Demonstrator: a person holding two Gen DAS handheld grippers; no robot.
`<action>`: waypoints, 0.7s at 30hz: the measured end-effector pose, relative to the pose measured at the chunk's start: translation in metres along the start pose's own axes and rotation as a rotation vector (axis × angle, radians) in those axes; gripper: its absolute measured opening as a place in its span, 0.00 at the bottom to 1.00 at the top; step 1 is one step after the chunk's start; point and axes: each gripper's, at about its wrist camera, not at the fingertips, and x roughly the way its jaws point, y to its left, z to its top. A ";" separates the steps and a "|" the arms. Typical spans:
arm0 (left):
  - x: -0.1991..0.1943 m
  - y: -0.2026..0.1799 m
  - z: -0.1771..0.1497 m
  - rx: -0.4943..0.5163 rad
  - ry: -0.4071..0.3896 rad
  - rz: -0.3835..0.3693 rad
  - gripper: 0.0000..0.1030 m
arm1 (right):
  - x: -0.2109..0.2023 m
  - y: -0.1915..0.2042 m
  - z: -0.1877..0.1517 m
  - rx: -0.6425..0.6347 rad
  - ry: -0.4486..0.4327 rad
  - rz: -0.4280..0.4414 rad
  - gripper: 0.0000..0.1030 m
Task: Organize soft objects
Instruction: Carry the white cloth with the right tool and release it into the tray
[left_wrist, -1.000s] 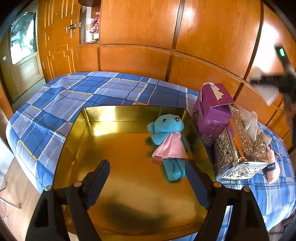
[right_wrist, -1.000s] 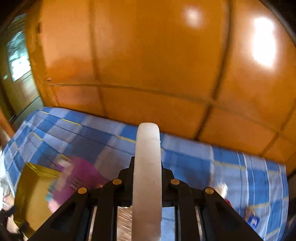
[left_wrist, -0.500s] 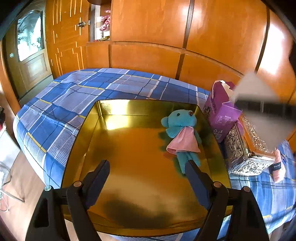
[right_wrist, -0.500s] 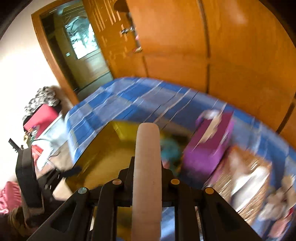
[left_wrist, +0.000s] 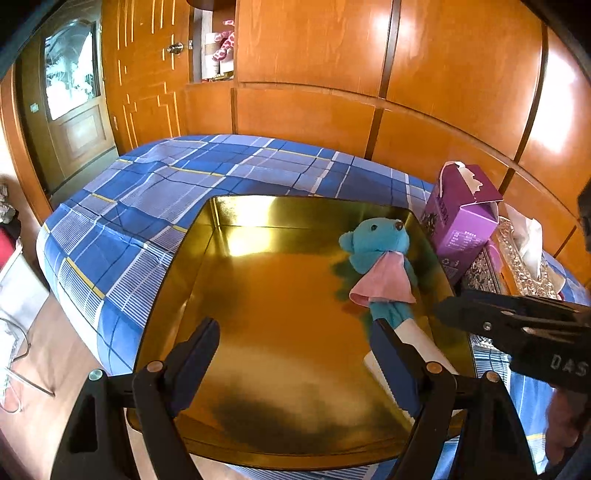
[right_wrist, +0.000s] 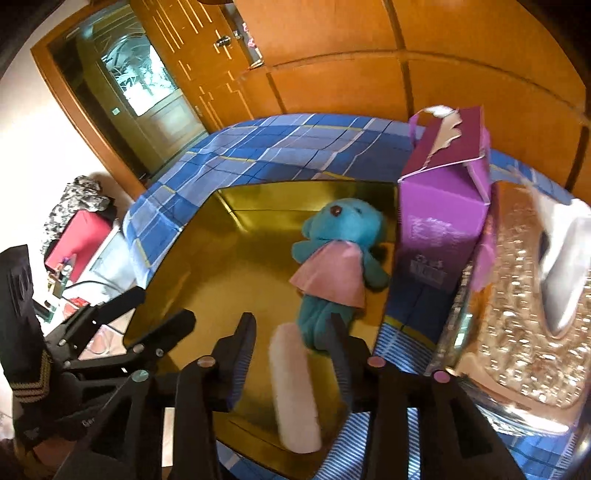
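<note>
Left wrist: white roll (left_wrist: 413, 343) partly hidden behind jaws.

Both the left claw (left_wrist: 291, 360) and the right claw (right_wrist: 291, 345) are matte black plastic with blue-ridged finger pads, round brass and silver pivot screws, and faint pale lettering on the bodies.

1. The white roll (left_wrist: 413, 341) lies partly hidden behind a finger (left_wrist: 395, 365) in the left wrist view.
2. The tissue holder (right_wrist: 524, 325) blurs and runs off the right wrist view's edge.
3. The purple box's (left_wrist: 461, 225) print is unreadable.
</note>
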 end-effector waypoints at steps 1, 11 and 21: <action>0.000 0.000 0.000 0.002 0.000 0.001 0.81 | -0.006 0.001 -0.002 -0.016 -0.018 -0.021 0.41; -0.006 -0.006 -0.001 0.012 -0.010 -0.001 0.81 | -0.058 0.009 -0.021 -0.113 -0.201 -0.231 0.43; -0.016 -0.021 -0.002 0.043 -0.030 -0.020 0.81 | -0.100 -0.029 -0.046 -0.019 -0.297 -0.318 0.43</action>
